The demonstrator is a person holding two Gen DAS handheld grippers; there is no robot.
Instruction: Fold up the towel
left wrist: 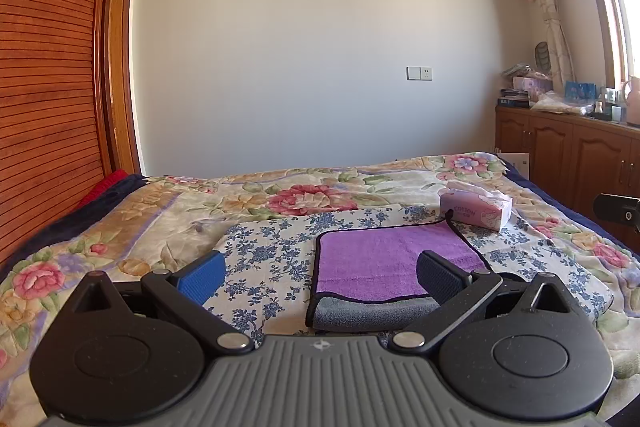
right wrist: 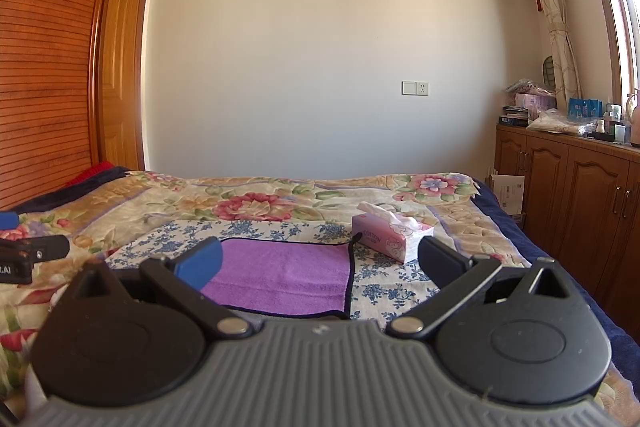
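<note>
Lying flat on a blue-flowered cloth (left wrist: 264, 247) spread over the bed (left wrist: 120, 227), the purple towel (left wrist: 384, 259) is folded over once, its grey underside showing along the near edge in the left wrist view. A dark binding runs round its border, and a small loop hangs at its far right corner, close to a pink tissue box (right wrist: 390, 237) that stands just beyond it on the same cloth.

The left hand-held gripper (left wrist: 320, 275) hangs above the near edge of the towel with its jaws spread wide and nothing between them; its blue finger (left wrist: 202, 277) is over the flowered cloth to the left of the towel, while the dark one sits over the towel's right part. The right hand-held gripper (right wrist: 320, 263) is likewise released and empty, its blue pad over the towel's left side and its dark pad near the tissue box.

Behind the bed rise a pale wall with a socket plate (left wrist: 420, 73), a wooden wardrobe (left wrist: 48, 67) on the left and low wooden cabinets (right wrist: 568, 179) on the right, cluttered on top.
</note>
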